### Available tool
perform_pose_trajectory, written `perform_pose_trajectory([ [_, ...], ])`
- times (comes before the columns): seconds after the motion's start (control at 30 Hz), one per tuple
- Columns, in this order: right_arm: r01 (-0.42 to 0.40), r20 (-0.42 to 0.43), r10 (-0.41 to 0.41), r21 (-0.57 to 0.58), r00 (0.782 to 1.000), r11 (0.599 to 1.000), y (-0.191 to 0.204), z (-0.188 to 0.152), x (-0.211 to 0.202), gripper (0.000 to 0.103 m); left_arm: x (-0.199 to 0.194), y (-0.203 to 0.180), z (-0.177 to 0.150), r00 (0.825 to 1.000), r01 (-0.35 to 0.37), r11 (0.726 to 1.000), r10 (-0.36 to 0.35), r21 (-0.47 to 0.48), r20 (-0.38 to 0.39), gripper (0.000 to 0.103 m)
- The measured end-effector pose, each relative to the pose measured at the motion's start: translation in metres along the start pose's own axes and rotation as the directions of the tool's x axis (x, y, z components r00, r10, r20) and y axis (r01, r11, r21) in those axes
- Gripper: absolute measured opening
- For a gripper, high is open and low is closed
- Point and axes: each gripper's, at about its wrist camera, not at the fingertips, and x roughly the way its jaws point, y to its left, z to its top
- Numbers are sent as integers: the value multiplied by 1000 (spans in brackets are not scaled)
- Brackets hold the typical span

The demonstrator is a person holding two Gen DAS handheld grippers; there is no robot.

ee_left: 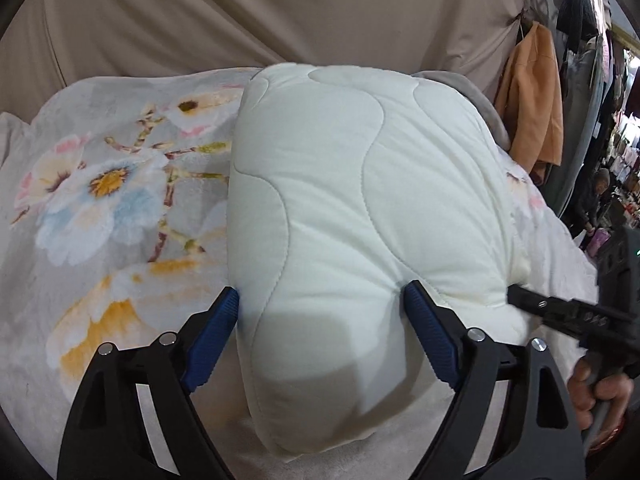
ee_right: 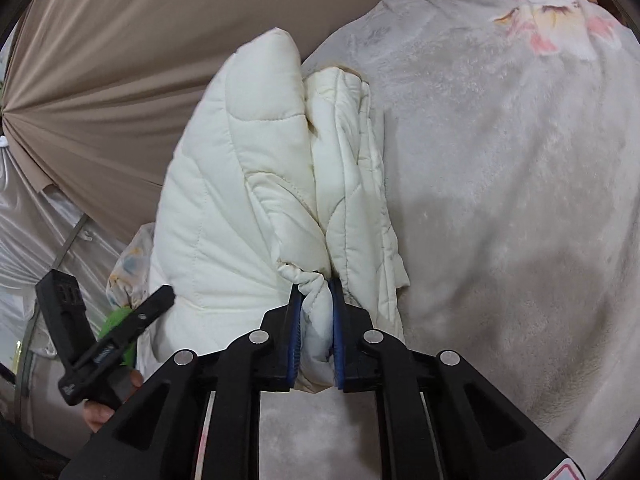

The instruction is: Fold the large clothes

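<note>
A thick white quilted garment [ee_left: 360, 200] lies folded into a bulky bundle on a grey floral plush blanket [ee_left: 112, 184]. My left gripper [ee_left: 320, 296] is wide apart, its blue pads [ee_left: 216, 332] pressing both sides of the bundle's near end. My right gripper [ee_right: 316, 292] is shut on a bunched edge of the same white garment [ee_right: 240, 200], which stands up in thick folds over the blanket [ee_right: 500, 200]. The right gripper's body shows at the right edge of the left wrist view [ee_left: 572, 316]. The left gripper shows at lower left in the right wrist view [ee_right: 116, 340].
A beige draped curtain [ee_left: 240, 12] hangs behind the bed. An orange jacket [ee_left: 532, 96] and other hanging clothes [ee_left: 592, 40] are at the far right. A person [ee_left: 596, 196] sits in the far background.
</note>
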Motion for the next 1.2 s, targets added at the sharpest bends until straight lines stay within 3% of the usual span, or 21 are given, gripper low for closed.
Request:
perform_pose_trajectory([
  [0.1,6,61,-4,-42,998,999,27,18,-25,24,0,5,2,1000,4,1000,-4,-26,-6,82],
  [0.17,18,130,-6,-95,992,995,49,40,-41,27,-1,6,4,1000,4,1000,-4,-29,-7,82],
  [0.23,53,189,-24,-148,982,988,69,64,-47,53,-1,5,3,1000,0,1000,-1,-24,-6,82],
  [0.3,119,231,-75,-183,970,976,83,85,-37,59,-1,5,4,1000,-1,1000,1,-22,-7,82],
  [0.4,158,191,-123,-176,974,972,83,113,1,59,-2,6,4,1000,3,1000,-3,-26,-9,82],
  [0.5,204,82,-194,-144,978,968,69,129,52,58,-2,5,4,1000,3,1000,-3,-28,-9,82],
  [0.57,153,26,-151,-132,988,979,63,129,67,27,-3,6,6,1000,7,999,-8,-33,-7,82],
  [0.6,120,37,-116,-142,993,983,68,128,64,13,-4,6,7,1000,8,999,-8,-32,-7,82],
  [0.7,104,174,-66,-216,983,971,89,117,29,8,-4,7,9,1000,19,999,-20,-28,-11,82],
  [0.8,158,225,-106,-224,969,962,86,111,19,7,-3,3,7,1000,15,1000,-15,-5,-5,83],
  [0.93,271,124,-252,-171,960,947,39,102,73,11,-3,-2,8,999,28,1000,-28,12,16,88],
  [1.13,276,85,-265,-150,960,949,25,102,83,13,0,-12,10,1000,-24,999,24,36,10,89],
  [1.2,284,112,-269,-145,957,948,32,102,70,15,3,-10,9,999,-32,999,32,29,-4,89],
])
